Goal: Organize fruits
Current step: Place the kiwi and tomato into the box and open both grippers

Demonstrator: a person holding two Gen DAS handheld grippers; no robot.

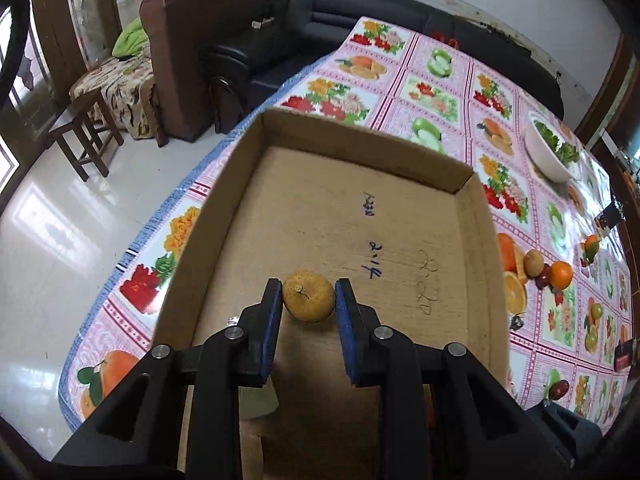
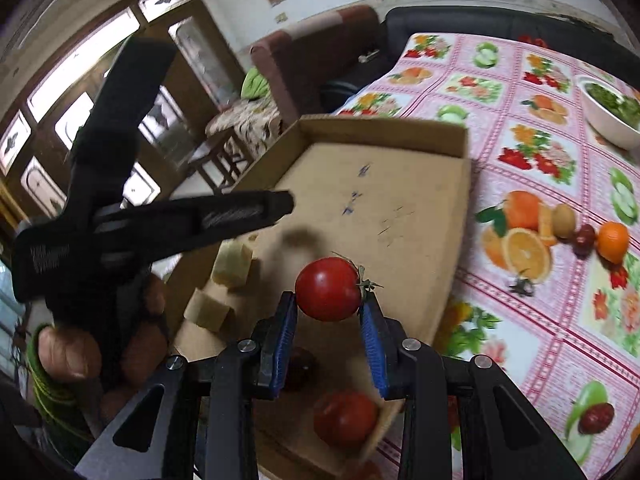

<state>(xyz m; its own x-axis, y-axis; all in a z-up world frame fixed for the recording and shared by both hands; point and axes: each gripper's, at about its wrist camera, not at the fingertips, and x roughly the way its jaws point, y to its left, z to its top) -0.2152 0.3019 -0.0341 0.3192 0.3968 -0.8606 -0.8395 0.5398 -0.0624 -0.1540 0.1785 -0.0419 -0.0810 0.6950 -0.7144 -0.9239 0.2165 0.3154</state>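
Note:
My left gripper (image 1: pixel 308 298) is shut on a small yellow-orange citrus fruit (image 1: pixel 309 296), stem up, and holds it over the floor of a shallow cardboard box (image 1: pixel 360 220). In the right wrist view my right gripper (image 2: pixel 329 304) is shut on a red tomato (image 2: pixel 328 289) with a green stem, above the near part of the same box (image 2: pixel 384 208). A second tomato (image 2: pixel 346 418) and a dark round fruit (image 2: pixel 298 366) lie in the box below it. The left gripper's black body (image 2: pixel 120 216), with a hand (image 2: pixel 76 352) on it, fills the left side.
On the fruit-print tablecloth (image 1: pixel 440 92) right of the box lie a real orange (image 1: pixel 560 274), a brown kiwi-like fruit (image 1: pixel 534 263) and small dark red fruits (image 1: pixel 543 280). A white bowl of greens (image 1: pixel 550 148) stands far right. Pale blocks (image 2: pixel 232 264) sit by the box's left wall. Sofas and a stool stand beyond the table's edge.

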